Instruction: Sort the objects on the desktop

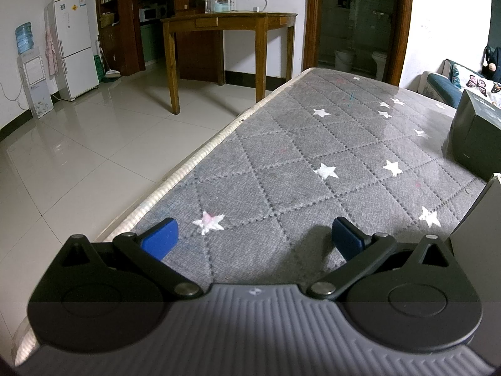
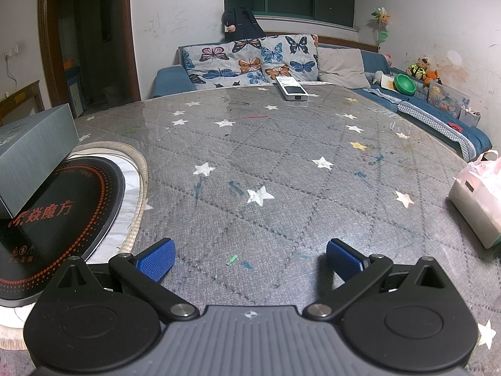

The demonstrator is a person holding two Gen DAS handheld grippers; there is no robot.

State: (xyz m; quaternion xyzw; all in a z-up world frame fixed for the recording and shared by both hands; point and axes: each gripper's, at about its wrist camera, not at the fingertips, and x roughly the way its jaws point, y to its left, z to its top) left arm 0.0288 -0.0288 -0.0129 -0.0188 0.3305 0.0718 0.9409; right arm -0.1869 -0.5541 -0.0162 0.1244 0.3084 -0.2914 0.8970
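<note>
Two spread grippers [image 2: 249, 260], remote [image 2: 291, 90] far ahead

The grey box [image 2: 34, 153] at 9 o'clock in the right wrist view runs off the frame and covers part of the black round cooktop [image 2: 62, 216]. At 3 o'clock the pink bag [image 2: 479, 200] is cut off too. Remote [image 2: 291, 89] buttons are too small to read.
</note>
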